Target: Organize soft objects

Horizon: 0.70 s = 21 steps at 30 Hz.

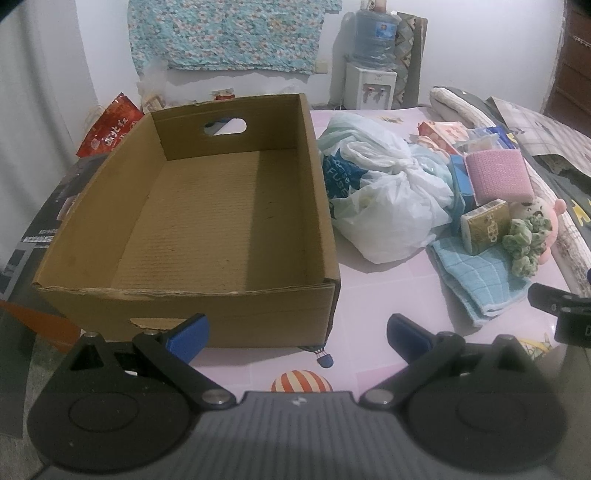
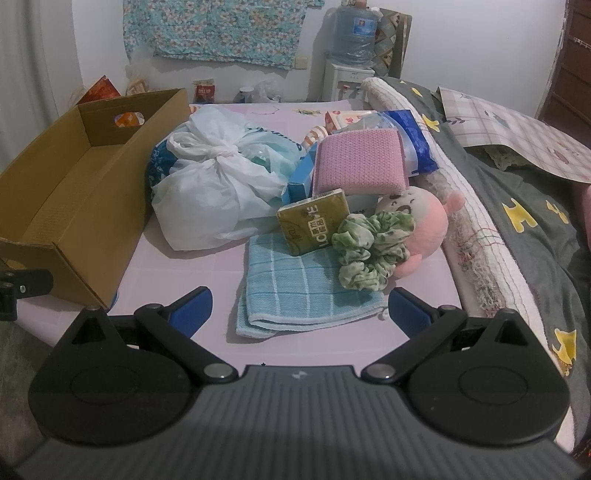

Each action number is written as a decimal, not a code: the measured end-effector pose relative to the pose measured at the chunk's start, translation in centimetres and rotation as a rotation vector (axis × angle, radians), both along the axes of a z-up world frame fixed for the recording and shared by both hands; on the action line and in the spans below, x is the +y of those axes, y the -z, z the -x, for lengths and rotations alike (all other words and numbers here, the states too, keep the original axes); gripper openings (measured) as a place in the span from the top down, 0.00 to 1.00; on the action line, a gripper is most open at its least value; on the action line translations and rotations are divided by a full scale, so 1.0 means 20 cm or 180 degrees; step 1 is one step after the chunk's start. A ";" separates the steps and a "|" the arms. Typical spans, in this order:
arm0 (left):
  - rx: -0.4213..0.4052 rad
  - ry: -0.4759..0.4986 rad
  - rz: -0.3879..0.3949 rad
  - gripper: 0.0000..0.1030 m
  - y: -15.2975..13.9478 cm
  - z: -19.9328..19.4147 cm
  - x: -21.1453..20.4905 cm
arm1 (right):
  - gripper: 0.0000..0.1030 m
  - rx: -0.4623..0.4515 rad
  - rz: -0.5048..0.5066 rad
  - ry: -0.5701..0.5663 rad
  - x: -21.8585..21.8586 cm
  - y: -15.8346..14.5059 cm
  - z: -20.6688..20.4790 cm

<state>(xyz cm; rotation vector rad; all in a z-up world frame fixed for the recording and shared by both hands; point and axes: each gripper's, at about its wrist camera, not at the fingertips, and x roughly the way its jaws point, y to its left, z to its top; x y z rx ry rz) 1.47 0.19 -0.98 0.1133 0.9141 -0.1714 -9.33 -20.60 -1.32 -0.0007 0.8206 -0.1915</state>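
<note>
An empty cardboard box (image 1: pixel 207 206) stands on the pink table, also at the left in the right wrist view as the cardboard box (image 2: pixel 74 192). Right of it lies a pile: a knotted white plastic bag (image 2: pixel 214 184), a pink sponge (image 2: pixel 358 162), a gold tissue pack (image 2: pixel 314 225), a green scrunchie (image 2: pixel 369 247), a pink plush toy (image 2: pixel 424 221) and a folded blue towel (image 2: pixel 295 291). My left gripper (image 1: pixel 297 338) is open just before the box's near wall. My right gripper (image 2: pixel 299 310) is open, its fingers either side of the towel's near edge, holding nothing.
The pink table (image 2: pixel 177 269) meets a rolled white blanket (image 2: pixel 472 229) and grey bedding (image 2: pixel 535 229) on the right. A water dispenser (image 2: pixel 347 55) and a floral cloth (image 2: pixel 214 29) stand at the back wall. A red bag (image 1: pixel 110 129) sits behind the box.
</note>
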 end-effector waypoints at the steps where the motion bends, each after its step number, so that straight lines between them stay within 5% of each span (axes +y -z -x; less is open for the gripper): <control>1: -0.0006 -0.0005 -0.0003 0.00 0.00 0.00 0.00 | 0.01 -0.0008 -0.0003 -0.0001 0.00 0.00 0.00; 10: -0.0225 0.0164 0.0006 0.00 -0.05 0.06 -0.08 | 0.01 -0.0268 -0.0160 0.0137 -0.14 0.00 0.10; 21: -0.0541 0.1066 0.0221 0.00 -0.12 0.08 -0.47 | 0.01 -0.0827 -0.0624 0.0449 -0.62 0.02 0.24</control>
